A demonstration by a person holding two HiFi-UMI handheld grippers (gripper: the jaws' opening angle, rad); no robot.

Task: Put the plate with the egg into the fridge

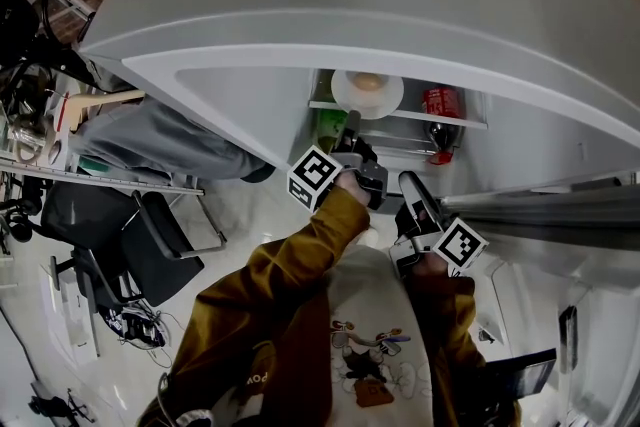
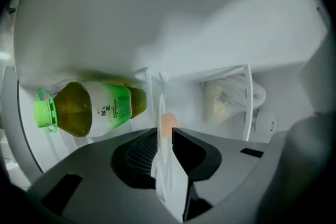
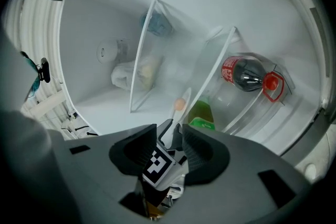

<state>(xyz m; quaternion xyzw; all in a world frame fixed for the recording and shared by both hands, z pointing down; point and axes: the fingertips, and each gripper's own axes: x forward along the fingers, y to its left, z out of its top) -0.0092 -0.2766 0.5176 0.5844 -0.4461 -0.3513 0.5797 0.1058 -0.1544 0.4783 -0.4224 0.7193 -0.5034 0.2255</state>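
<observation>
Left tongs [image 2: 164, 135] pinching the plate [image 2: 161, 178] by its rim, plate edge-on btw the pads. Egg [image 2: 168, 124] sits on it just past the tips. Plate's inside the fridge [image 1: 400, 5], at shelf [image 1: 450, 121] level. I can't tell if it's touching down. Green bottle [image 2: 89, 108] lies to the left of the left tongs, white bag [image 2: 223, 102] ahead-right. Right tongs [image 3: 169, 131] spread, nothing gripped, sitting just behind the left tongs. Red bottle [image 3: 247, 73] ahead-right of them.
</observation>
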